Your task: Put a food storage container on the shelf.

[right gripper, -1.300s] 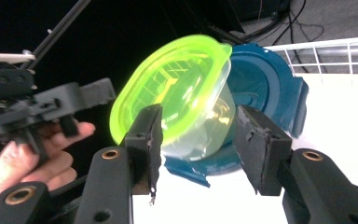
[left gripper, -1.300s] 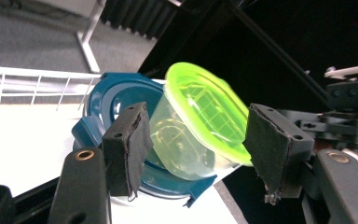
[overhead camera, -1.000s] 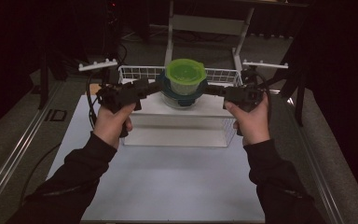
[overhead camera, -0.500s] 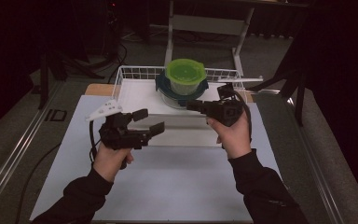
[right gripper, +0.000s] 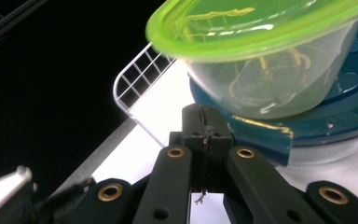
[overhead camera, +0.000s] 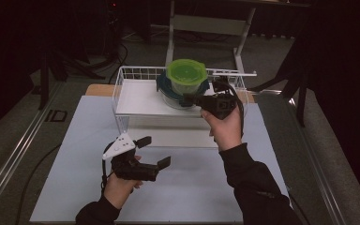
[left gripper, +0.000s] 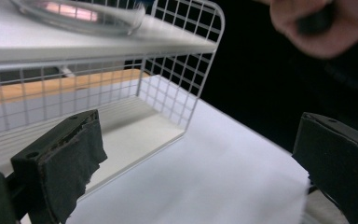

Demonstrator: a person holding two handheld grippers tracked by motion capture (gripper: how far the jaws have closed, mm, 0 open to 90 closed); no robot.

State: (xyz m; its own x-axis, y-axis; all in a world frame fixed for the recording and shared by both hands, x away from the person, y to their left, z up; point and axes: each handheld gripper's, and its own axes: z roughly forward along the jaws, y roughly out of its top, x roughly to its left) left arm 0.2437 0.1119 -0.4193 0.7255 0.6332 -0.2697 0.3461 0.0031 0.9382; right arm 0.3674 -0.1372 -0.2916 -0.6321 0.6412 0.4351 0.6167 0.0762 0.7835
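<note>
Green-lidded tub (overhead camera: 186, 75) sits on a blue-lidded glass dish (overhead camera: 168, 91), both on the top shelf of the white wire rack (overhead camera: 136, 96), at its right end.

Right gripper (overhead camera: 190, 99): jaws have just been closing and are now fully together. In the right gripper view the tips (right gripper: 206, 126) meet with nothing visible between them. They lie just beside the tab of the blue lid (right gripper: 335, 126), under the overhang of the green lid (right gripper: 261, 28). I cannot tell whether they touch it.

Left gripper (overhead camera: 155, 151): a second ago it was up at the left of the stack. It now hangs low over the pale table mat (overhead camera: 75, 154), well clear of the rack. Its jaws have just been opening and stand wide with nothing in them. Its own view looks past the pads (left gripper: 70, 158) at the rack's end mesh (left gripper: 186, 84).

My reading: the two-handed hold on the stack is released, and the stack is set down on the shelf. The right hand looks set to nudge it or work the lid.

Contents: the tub's clear wall shows reflections only, so I take it to be empty. The dish's contents are hidden. The lower shelf is bare.
</note>
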